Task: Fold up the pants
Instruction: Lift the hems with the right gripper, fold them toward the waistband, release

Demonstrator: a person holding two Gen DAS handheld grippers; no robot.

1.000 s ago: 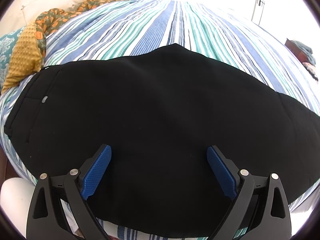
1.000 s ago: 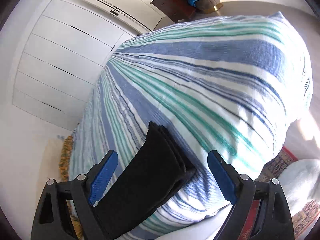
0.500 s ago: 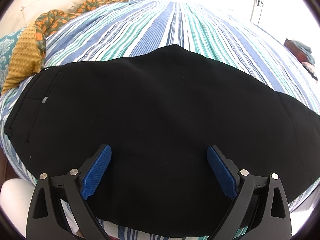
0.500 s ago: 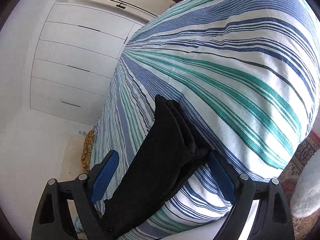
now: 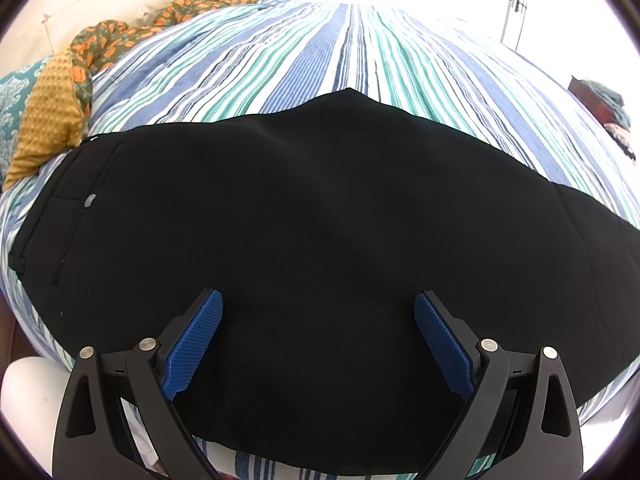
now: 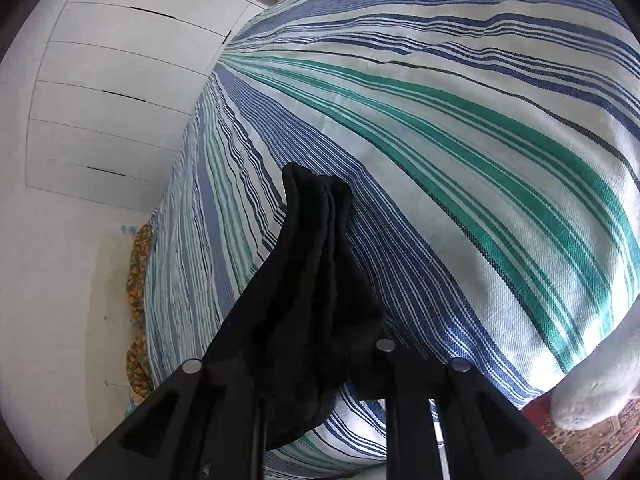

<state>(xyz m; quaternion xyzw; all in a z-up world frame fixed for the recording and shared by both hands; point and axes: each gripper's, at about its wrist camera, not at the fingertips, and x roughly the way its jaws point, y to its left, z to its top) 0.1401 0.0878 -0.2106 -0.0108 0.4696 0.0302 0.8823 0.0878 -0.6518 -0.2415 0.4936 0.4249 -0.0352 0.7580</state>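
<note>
Black pants [image 5: 320, 216] lying flat across the striped bedspread [image 5: 320, 52] on the bed, one leg end bunching upward [image 6: 316, 240]. Right tongs [image 6: 320, 364] closing on that bunched leg end, fabric between the jaws. Left tongs [image 5: 319, 334] hovering spread wide over the pants' near edge, gripping nothing. Yellow pillow [image 5: 48, 120] sitting just beside the waistband.

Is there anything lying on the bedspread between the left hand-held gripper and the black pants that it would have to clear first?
Nothing visible does. The left hand-held gripper hovers open directly over the black pants, which lie spread on the striped bedspread. The mustard pillow sits off by the waistband end, clear of the fingers.
</note>
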